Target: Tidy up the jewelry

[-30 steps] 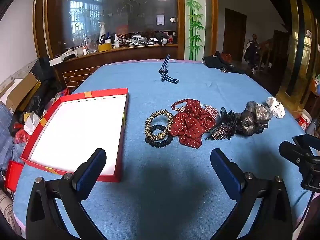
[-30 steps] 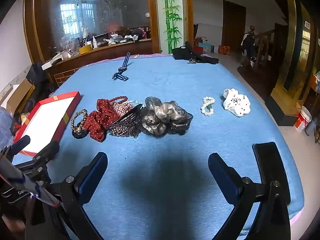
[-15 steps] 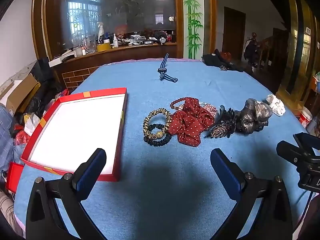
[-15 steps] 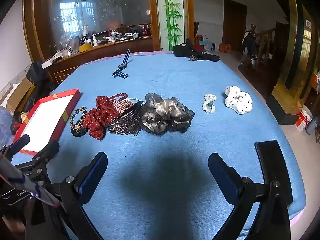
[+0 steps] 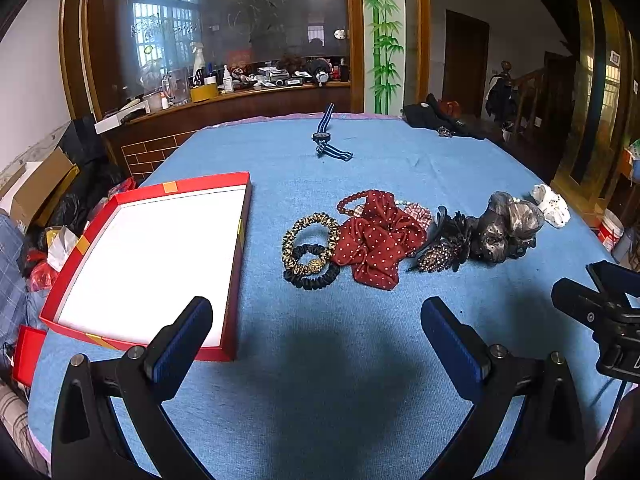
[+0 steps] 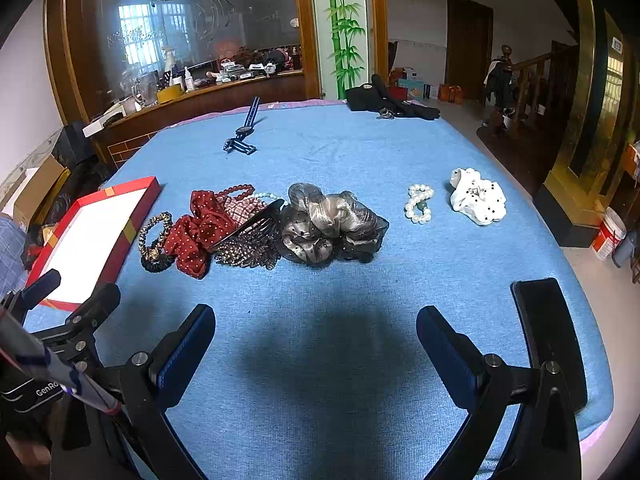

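A red box with a white floor [image 5: 152, 256] lies at the table's left; it also shows in the right wrist view [image 6: 96, 232]. Jewelry and hair pieces lie in a row: leopard and black hair ties [image 5: 310, 250], a red dotted scrunchie [image 5: 378, 240], a dark beaded comb clip [image 5: 440, 250], a grey organza scrunchie [image 6: 332, 228], a pearl bracelet [image 6: 419, 203] and a white dotted scrunchie [image 6: 478, 196]. My left gripper [image 5: 316, 328] is open and empty, hovering short of the hair ties. My right gripper [image 6: 316, 332] is open and empty, short of the grey scrunchie.
A blue cloth covers the table [image 5: 360, 360]. A striped blue strap with a clasp [image 5: 326, 136] lies far back. Dark clothing [image 6: 384, 100] sits at the far right edge. A black phone [image 6: 548, 332] lies by the right front edge. Clutter is on the floor at left.
Both grippers have shifted slightly; the objects appear a little lower and left in the left view. Nothing was grasped or moved on the table.
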Demonstrator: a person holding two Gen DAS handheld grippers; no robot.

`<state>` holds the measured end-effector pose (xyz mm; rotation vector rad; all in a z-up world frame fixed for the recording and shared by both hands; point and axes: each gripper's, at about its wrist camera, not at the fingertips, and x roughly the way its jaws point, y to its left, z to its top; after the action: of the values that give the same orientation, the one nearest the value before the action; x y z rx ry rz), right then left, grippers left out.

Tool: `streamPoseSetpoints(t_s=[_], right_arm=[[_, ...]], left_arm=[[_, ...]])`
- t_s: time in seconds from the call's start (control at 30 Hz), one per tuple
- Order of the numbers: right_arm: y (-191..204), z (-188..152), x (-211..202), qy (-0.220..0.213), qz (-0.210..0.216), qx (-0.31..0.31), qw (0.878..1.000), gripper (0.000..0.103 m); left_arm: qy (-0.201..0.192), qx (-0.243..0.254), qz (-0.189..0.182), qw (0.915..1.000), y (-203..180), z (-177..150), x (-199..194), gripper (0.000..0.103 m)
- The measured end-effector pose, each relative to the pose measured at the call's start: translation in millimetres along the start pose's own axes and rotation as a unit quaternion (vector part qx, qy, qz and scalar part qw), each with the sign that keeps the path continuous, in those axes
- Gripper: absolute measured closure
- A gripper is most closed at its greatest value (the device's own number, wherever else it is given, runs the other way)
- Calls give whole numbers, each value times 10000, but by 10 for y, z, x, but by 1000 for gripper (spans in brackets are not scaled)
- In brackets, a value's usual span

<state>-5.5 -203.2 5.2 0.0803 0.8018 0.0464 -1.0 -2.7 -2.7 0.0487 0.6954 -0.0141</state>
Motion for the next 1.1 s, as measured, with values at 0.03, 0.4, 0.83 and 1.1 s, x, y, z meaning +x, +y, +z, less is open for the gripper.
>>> streamPoseSetpoints(t_s=[0.03,0.4,0.83,1.1], right_arm=[[6,1,0,-4,1,-4,10000,1],[15,5,26,18,12,-14,10000,1],[21,9,15,-2,20,-38,10000,1],[24,42,35,25,29,-64,10000,1]], left_arm=[[2,3,5,10000,-3,3,0,0],[30,18,-39,10000,-13,9,-7,0],[25,4,-70,10000,-36,29,-44,0],[42,-8,-84,10000,-34,38,-50,0]])
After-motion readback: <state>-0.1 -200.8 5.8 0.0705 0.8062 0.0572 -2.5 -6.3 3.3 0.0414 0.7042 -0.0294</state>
